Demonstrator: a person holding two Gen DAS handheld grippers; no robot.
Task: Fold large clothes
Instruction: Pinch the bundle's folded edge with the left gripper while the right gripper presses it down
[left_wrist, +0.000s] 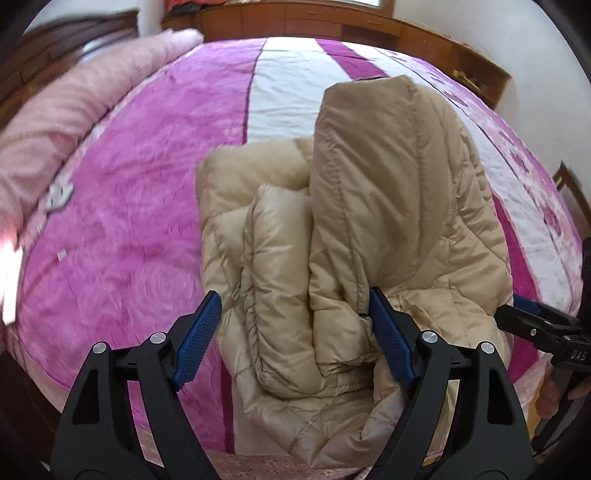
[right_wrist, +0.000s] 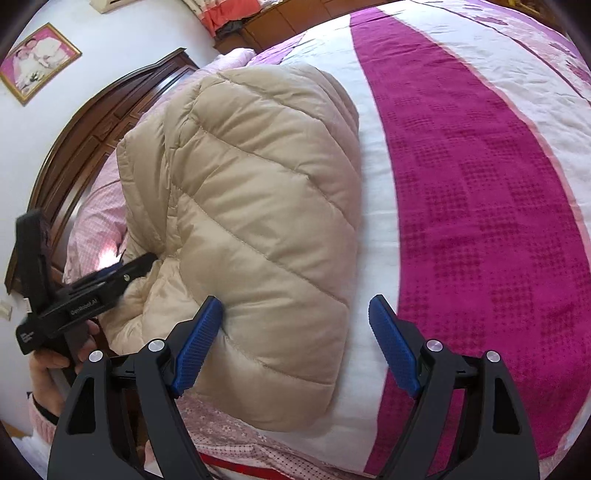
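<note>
- Looking along the left gripper (left_wrist: 295, 339), I see its blue fingers spread wide, one on each side of the near end of the beige puffer jacket (left_wrist: 354, 229); nothing is clamped. The jacket lies bundled on the bed cover (left_wrist: 140, 192), a thick flap standing up on its right half with a smaller padded roll tucked beside it. A pink blanket (left_wrist: 74, 110) runs along the bed's left edge. At the right edge the right gripper (left_wrist: 532, 317) reaches the jacket's side; whether it pinches cloth there I cannot tell from this view.
- Looking along the right gripper (right_wrist: 295, 343), its fingers stand open too, the left pad touching the quilted jacket (right_wrist: 258, 221), the other over bare white cover (right_wrist: 480, 184). The left gripper (right_wrist: 122, 273) pokes into the jacket's far fold, near the wooden headboard (right_wrist: 85, 140).
- Judged from this, the fold is well along, and the work now is squaring up the bundle. The next move likely calls for pressing the puffy flap flat and tucking loose edges, since the padding looks springy.
</note>
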